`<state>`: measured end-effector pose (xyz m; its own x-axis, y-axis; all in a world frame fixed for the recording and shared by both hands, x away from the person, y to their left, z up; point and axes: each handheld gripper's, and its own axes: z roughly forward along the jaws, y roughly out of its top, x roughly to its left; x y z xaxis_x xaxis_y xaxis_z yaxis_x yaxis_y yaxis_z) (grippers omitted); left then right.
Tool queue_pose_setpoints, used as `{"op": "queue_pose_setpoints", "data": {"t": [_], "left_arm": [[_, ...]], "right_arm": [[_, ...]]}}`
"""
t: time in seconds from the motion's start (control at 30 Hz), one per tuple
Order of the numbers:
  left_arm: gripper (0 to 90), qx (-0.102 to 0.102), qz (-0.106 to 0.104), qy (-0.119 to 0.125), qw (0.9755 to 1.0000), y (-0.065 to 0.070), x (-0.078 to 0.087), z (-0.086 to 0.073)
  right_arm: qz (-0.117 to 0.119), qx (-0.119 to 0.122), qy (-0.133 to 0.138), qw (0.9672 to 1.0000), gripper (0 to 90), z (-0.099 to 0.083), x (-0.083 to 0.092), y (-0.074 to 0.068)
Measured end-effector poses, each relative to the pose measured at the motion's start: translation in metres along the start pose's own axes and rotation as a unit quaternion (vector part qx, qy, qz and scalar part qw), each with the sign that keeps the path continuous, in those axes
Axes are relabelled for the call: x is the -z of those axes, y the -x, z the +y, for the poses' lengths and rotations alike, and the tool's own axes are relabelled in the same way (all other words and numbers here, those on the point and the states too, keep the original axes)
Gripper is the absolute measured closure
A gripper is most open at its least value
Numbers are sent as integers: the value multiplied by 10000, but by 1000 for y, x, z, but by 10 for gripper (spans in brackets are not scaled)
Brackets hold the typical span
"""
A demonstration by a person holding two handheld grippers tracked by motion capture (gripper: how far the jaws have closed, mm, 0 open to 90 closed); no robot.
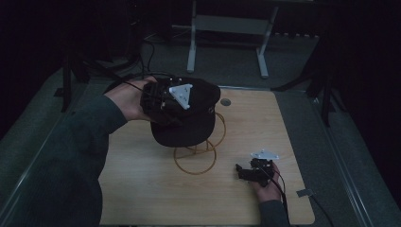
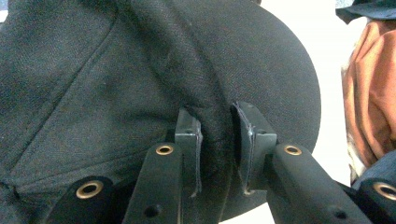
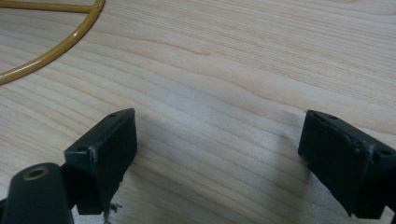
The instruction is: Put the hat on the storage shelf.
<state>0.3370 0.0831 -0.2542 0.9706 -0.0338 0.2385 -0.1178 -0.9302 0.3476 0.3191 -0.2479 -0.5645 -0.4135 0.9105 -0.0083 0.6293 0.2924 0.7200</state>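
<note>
Left gripper view: left tool point(image 2: 215, 140) pinches cap point(image 2: 140, 70).

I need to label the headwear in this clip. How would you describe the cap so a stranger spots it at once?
On the light wooden table, find the yellow wire stand near its middle. The cap sits on top of that stand, its fabric between the left claw's pads. It is the sole soft, black fabric thing there, with a rounded brim.

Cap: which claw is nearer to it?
Left. The left claw has a fold of the cap between its jaws, over the yellow wire stand. The right claw sits open, low over the table, to the right of the stand and apart from the cap.
</note>
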Motion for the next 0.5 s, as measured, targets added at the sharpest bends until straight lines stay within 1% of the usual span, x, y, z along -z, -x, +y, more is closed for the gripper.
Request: {"op": "queue_pose_setpoints", "data": {"t": [0.03, 0.17, 0.23, 0.5], "left_arm": [[723, -52, 11, -3, 10000, 0, -1, 2], [723, -108, -3, 2, 9999, 1, -3, 7], [724, -190, -36, -3, 9998, 3, -6, 13], [722, -331, -71, -58, 9994, 5, -14, 23]], "right_arm": [[2, 0, 0, 10000, 115, 0, 0, 0], [1, -3, 1, 10000, 115, 0, 0, 0], [5, 4, -1, 10000, 115, 0, 0, 0], [6, 12, 1, 10000, 115, 0, 0, 0]]}}
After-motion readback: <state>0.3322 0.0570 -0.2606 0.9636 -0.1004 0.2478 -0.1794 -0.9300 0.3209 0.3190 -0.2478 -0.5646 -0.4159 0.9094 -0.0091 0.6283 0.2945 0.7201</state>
